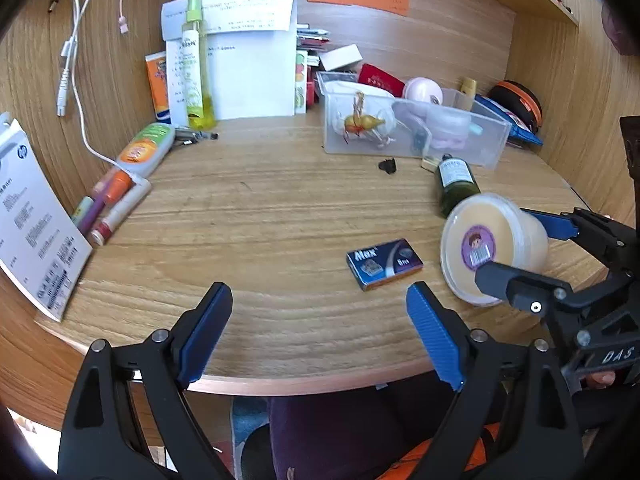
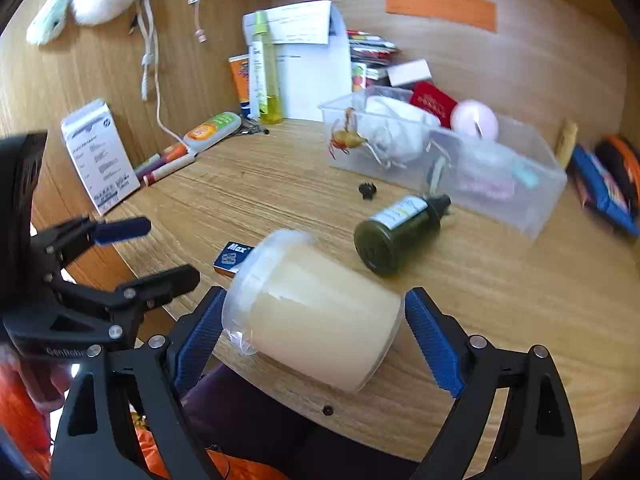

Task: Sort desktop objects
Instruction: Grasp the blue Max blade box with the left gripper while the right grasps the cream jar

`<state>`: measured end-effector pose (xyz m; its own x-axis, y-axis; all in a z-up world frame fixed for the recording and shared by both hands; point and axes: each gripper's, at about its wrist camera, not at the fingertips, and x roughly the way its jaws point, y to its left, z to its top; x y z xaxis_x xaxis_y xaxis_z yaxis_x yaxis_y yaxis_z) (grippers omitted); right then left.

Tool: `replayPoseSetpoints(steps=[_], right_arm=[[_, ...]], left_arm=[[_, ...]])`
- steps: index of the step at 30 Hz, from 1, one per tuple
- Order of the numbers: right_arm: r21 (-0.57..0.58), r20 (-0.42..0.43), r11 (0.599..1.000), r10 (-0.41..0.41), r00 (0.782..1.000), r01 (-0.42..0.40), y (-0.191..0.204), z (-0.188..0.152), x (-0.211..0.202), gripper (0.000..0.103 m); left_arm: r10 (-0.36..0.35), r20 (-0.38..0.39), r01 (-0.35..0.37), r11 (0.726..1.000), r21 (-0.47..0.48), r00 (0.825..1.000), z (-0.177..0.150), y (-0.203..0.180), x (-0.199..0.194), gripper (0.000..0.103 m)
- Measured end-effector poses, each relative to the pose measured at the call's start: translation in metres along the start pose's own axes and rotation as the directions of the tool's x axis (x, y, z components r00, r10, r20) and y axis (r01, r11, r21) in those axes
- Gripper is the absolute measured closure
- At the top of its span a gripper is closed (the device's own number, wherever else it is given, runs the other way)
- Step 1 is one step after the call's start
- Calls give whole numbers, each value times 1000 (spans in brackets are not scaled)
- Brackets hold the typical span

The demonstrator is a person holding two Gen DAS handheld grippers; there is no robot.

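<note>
My right gripper point(image 2: 312, 332) is shut on a cream-filled clear plastic tub point(image 2: 316, 316), held tilted above the desk's front edge; the tub also shows in the left wrist view point(image 1: 490, 246) with the right gripper point(image 1: 516, 248) around it. My left gripper point(image 1: 320, 332) is open and empty over the desk's front edge, and shows at the left of the right wrist view point(image 2: 160, 248). A blue staple box point(image 1: 384, 263) lies flat ahead of it. A dark green bottle point(image 2: 400, 232) lies on its side. A clear plastic bin point(image 1: 412, 130) with several items stands behind.
Markers and a green-orange case point(image 1: 146, 148) lie at the left wall, beside a white box point(image 1: 32, 220). A yellow bottle point(image 1: 196, 64) and papers stand at the back. A small black piece point(image 1: 387, 166) lies near the bin. A blue pouch point(image 2: 600, 188) lies far right.
</note>
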<state>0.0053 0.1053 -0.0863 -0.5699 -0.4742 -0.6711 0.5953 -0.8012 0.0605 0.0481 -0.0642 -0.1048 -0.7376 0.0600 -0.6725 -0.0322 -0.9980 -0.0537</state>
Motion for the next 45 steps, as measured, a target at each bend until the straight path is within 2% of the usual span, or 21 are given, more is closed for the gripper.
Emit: replayPoseSetpoints(steps=[8, 12, 17, 20, 24, 28, 32, 36, 45], right_arm=[[68, 7, 997, -34, 999, 34, -26, -11, -7, 20], [97, 7, 995, -23, 1000, 22, -37, -9, -6, 22], [48, 20, 999, -10, 1000, 9, -33, -1, 1, 22], [21, 17, 1000, 7, 1000, -8, -30, 3, 8, 23], [19, -4, 999, 49, 999, -49, -32, 1, 16, 39], [11, 12, 997, 76, 997, -77, -36, -2, 14, 40], [10, 19, 996, 88, 996, -88, -38, -2, 12, 40], [26, 29, 995, 96, 995, -97, -43, -2, 8, 40], [67, 58, 995, 74, 996, -78, -56, -1, -5, 40]], left_arm=[[-58, -32, 58, 998, -10, 998, 4, -14, 21, 14], [-41, -36, 40, 999, -23, 998, 10, -21, 29, 14], [2, -36, -2, 1000, -17, 999, 13, -29, 35, 14], [53, -27, -53, 999, -5, 998, 12, -35, 38, 18], [94, -7, -94, 995, -16, 996, 11, -38, 39, 23], [103, 6, -103, 994, -18, 995, 11, -42, 39, 33], [105, 8, -105, 994, -6, 994, 12, -50, 39, 50], [136, 17, -136, 991, 17, 991, 12, -60, 39, 50], [113, 25, -114, 993, 31, 993, 13, -69, 38, 51]])
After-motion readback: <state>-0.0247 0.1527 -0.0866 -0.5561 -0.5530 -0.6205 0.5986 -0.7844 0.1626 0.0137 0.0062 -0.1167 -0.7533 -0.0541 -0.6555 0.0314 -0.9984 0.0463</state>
